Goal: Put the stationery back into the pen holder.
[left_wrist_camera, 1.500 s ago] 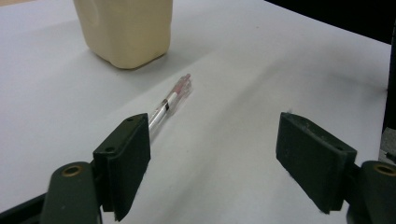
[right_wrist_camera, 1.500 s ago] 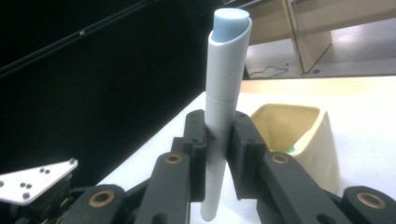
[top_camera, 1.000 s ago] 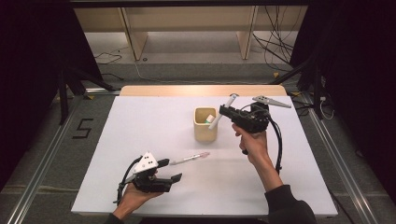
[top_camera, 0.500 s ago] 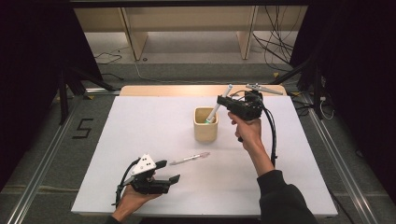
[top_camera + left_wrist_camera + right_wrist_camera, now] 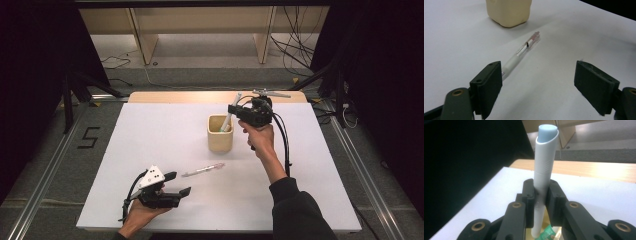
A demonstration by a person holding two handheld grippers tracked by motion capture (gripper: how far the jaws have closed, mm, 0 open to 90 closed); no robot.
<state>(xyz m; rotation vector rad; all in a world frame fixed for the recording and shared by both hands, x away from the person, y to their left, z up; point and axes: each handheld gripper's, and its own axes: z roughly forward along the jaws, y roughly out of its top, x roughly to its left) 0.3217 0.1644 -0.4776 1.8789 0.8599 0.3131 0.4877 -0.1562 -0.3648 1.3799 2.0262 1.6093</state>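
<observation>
Black jaws of the right gripper (image 5: 539, 202) are clamped on a white marker (image 5: 544, 175), gripped approx. mid-barrel; pale blue end cap up, lower end dipping into the mouth of the beige cup (image 5: 220, 134). Marker leans slightly, w/ something green visible inside the cup just below the jaws. Right hand (image 5: 260, 141) holds that gripper above & just right of the cup, near the far half of the white desk (image 5: 150, 130).

Left gripper (image 5: 537, 82): jaws wide apart, nothing between the pads, resting low at the near edge of the desk. Clear pen w/ pink tip (image 5: 520, 53) lies flat just ahead of them, its near end beside one jaw, tip pointing toward the cup; pen & cup apart.
</observation>
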